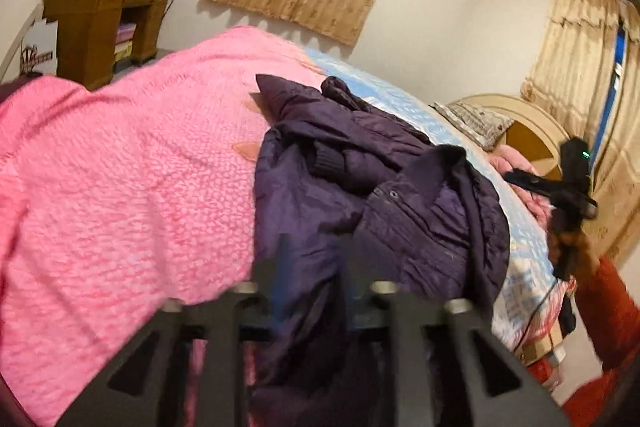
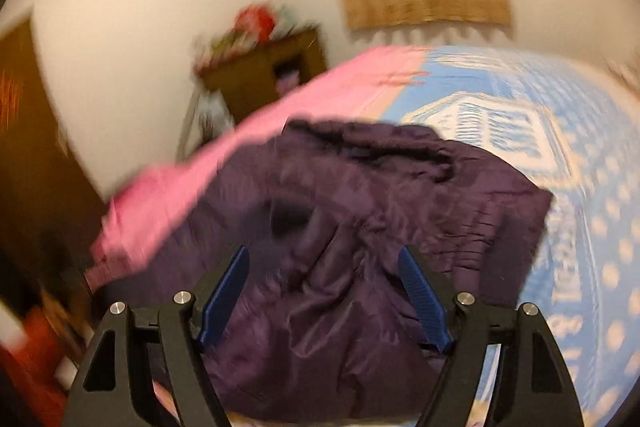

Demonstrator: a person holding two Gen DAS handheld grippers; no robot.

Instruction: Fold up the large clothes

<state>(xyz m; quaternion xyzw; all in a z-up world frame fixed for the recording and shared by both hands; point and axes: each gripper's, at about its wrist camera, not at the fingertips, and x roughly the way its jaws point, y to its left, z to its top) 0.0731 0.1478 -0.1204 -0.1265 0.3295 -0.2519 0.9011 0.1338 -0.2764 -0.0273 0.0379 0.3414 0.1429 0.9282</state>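
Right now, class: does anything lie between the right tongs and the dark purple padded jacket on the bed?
Nothing visible does. The right tongs hang open directly over the dark purple padded jacket, with only air between.

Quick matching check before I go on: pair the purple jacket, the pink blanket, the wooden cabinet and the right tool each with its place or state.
1. purple jacket
2. pink blanket
3. wooden cabinet
4. right tool

a. against the wall, clutter on top
b. open above the dark fabric
c. spread across the bed's left part
d. crumpled on the bed

Pairs: 1-d, 2-c, 3-a, 4-b
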